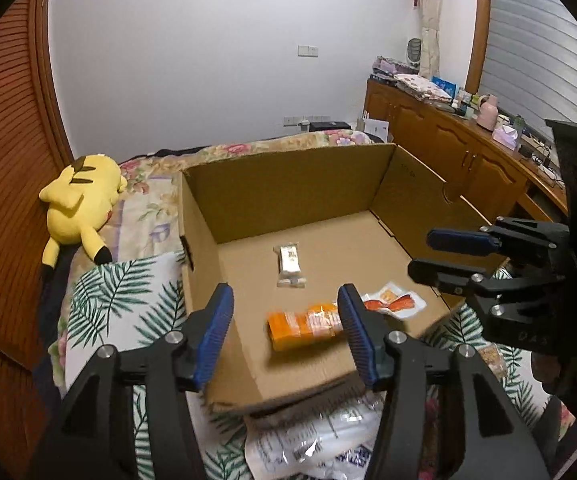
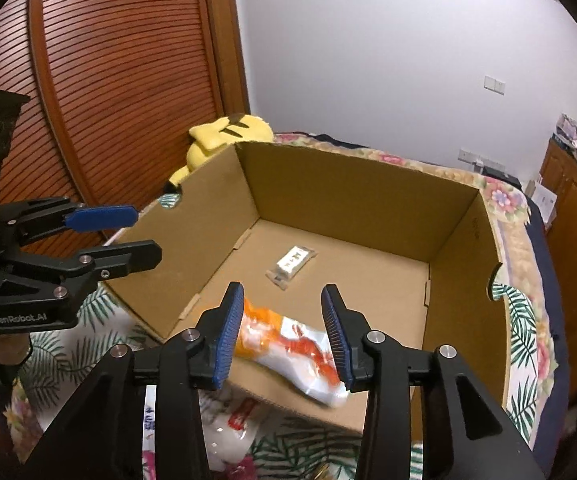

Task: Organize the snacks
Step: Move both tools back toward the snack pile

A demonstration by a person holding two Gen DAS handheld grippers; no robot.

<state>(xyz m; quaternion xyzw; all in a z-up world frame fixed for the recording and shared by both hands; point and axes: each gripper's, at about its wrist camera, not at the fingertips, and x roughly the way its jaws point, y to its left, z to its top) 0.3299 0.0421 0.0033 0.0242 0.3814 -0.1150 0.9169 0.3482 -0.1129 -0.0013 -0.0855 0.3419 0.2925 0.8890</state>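
An open cardboard box (image 1: 288,184) (image 2: 348,192) stands on the bed. A small white packet (image 1: 289,263) (image 2: 291,263) lies on the middle of its floor. My left gripper (image 1: 286,336) hangs open over the near edge, and a blurred orange packet (image 1: 302,325) shows between its blue pads, free of them. To its right lies a white-and-orange packet (image 1: 394,300). My right gripper (image 2: 284,332) (image 1: 434,256) is open too, with that white-and-orange packet (image 2: 296,344), blurred, below its pads. In the right wrist view the left gripper (image 2: 132,236) shows at the box's left wall.
A clear plastic bag of snacks (image 1: 312,444) (image 2: 228,428) lies on the leaf-print quilt in front of the box. A yellow plush toy (image 1: 80,204) rests at the left by the slatted wooden door. A wooden cabinet (image 1: 460,156) with clutter runs along the right.
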